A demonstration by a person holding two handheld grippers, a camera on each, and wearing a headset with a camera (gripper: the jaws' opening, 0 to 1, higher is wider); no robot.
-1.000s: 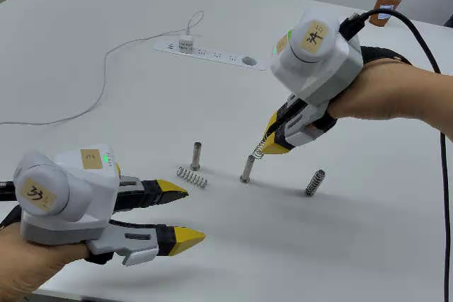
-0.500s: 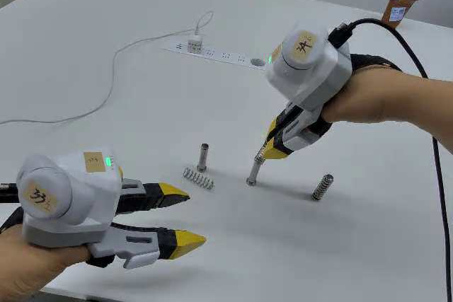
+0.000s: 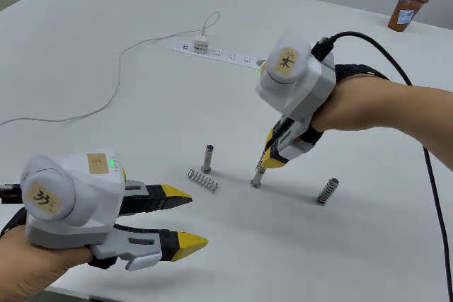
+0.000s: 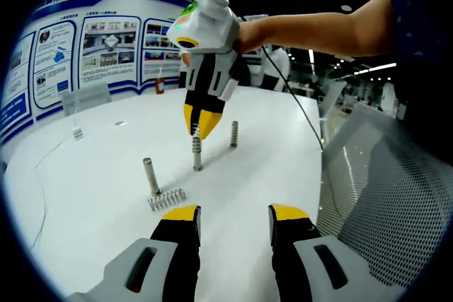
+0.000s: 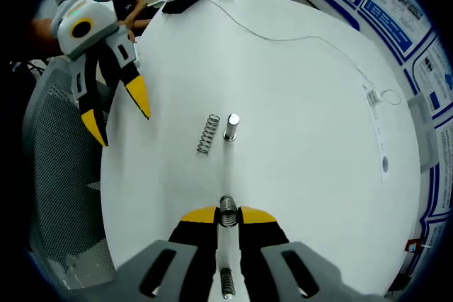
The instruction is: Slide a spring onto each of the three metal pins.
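Your right gripper (image 5: 226, 217) has its jaws closed narrowly on a spring (image 5: 227, 210). The spring's lower end sits over the top of the middle pin (image 3: 255, 180), which stands upright on the white table (image 3: 127, 118). Your left gripper (image 3: 190, 220) hovers near the table's front edge, jaws parted wide and empty. Between the two grippers, a bare pin (image 3: 207, 158) stands with a loose spring (image 3: 202, 179) lying just beside it. On the other side of the middle pin, a third spring (image 3: 327, 191) stands upright.
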